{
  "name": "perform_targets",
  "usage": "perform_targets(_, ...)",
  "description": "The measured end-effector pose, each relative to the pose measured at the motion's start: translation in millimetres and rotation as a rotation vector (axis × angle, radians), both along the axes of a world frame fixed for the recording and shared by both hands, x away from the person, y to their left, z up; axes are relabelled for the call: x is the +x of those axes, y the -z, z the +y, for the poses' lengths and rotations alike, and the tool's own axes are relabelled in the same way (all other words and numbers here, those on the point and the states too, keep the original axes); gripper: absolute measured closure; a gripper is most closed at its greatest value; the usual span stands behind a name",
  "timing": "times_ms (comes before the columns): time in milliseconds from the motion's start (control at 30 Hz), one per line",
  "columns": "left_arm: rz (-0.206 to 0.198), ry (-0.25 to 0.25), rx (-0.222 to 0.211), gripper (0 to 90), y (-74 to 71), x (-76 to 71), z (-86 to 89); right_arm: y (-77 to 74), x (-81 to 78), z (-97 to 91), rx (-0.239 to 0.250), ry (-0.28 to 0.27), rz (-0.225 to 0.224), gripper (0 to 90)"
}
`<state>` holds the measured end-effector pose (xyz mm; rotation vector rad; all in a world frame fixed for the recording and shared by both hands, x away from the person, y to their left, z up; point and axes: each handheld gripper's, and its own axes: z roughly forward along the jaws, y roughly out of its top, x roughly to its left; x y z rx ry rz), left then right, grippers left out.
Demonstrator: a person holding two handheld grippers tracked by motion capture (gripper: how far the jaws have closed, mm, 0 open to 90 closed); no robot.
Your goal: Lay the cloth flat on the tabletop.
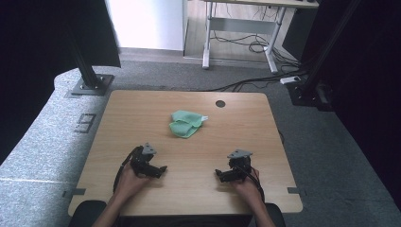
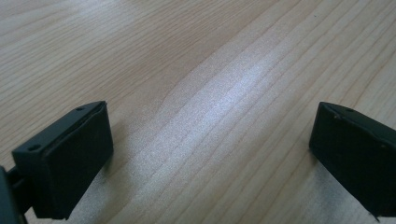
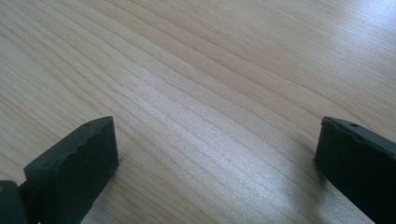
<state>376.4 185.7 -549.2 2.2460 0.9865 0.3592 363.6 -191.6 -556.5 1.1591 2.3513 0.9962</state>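
Evidently, both the left gripper and right gripper were held wide open, empty. The crumpled cloth lay well apart; it could be bunched further by a shallow pinch

One marking can be read: a large grey digit on the grey floor mat, at the left of the high view beside the surface. It looks like a 9. No other text is legible.

wooden table, grey carpet, white desk frame
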Motion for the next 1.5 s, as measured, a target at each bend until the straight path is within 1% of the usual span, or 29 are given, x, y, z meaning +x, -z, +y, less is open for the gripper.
perform_targets(567, -0.001, 0.021, -0.001, 0.0, 0.0, 3.1, 0.2, 0.0, -0.2, 0.2, -0.001, -0.003, 0.0, 0.0)
perform_targets(733, -0.004, 0.027, -0.007, 1.8, -0.5, 4.4, 1.6, -0.1, -0.2, 0.2, 0.0, -0.003, 0.001, 0.0)
perform_targets(767, -0.005, 0.026, -0.008, 4.1, -0.9, 5.0, 2.0, -0.1, -0.2, 0.2, 0.0, -0.003, 0.001, 0.0)
perform_targets(967, 0.016, 0.021, -0.03, 7.5, -4.0, 10.4, 4.5, -0.1, -0.2, 0.2, 0.0, -0.003, 0.0, 0.0)
perform_targets(1067, 0.009, 0.013, -0.037, 8.0, -7.5, 14.3, 5.4, -0.1, -0.2, 0.2, 0.0, -0.003, 0.0, 0.0)
perform_targets(1100, 0.004, 0.012, -0.041, 11.0, -8.8, 15.6, 5.6, -0.1, -0.2, 0.2, 0.0, -0.003, 0.0, 0.0)
perform_targets(1167, -0.002, 0.009, -0.04, 13.7, -11.0, 18.2, 6.2, -0.1, -0.2, 0.2, 0.0, -0.003, 0.0, 0.0)
perform_targets(1200, -0.005, 0.0, -0.036, 14.5, -12.6, 21.4, 5.8, -0.1, -0.2, 0.1, -0.001, -0.003, 0.0, 0.0)
perform_targets(1233, -0.005, 0.0, -0.036, 14.6, -12.6, 21.4, 5.8, -0.1, -0.2, 0.2, 0.0, -0.003, 0.0, 0.0)
perform_targets(1267, -0.006, -0.005, -0.038, 14.7, -14.0, 25.7, 5.4, -0.1, -0.2, 0.2, -0.001, -0.003, 0.0, 0.0)
perform_targets(1300, -0.006, -0.005, -0.038, 14.9, -14.0, 25.7, 5.4, -0.1, -0.2, 0.2, -0.001, -0.003, 0.0, 0.0)
perform_targets(1400, -0.017, 0.0, -0.047, 16.5, -19.0, 35.3, 2.7, -0.1, -0.2, 0.2, -0.001, -0.003, 0.0, 0.0)
perform_targets(1433, -0.017, 0.0, -0.047, 17.3, -19.0, 35.3, 2.7, -0.1, -0.2, 0.2, -0.001, -0.003, 0.0, 0.0)
perform_targets(1467, -0.02, 0.008, -0.049, 18.5, -21.8, 40.5, 0.9, -0.1, -0.2, 0.2, 0.0, -0.003, 0.0, 0.0)
perform_targets(1500, -0.02, 0.008, -0.049, 19.4, -21.8, 40.5, 0.9, -0.1, -0.2, 0.2, 0.0, -0.003, 0.0, 0.0)
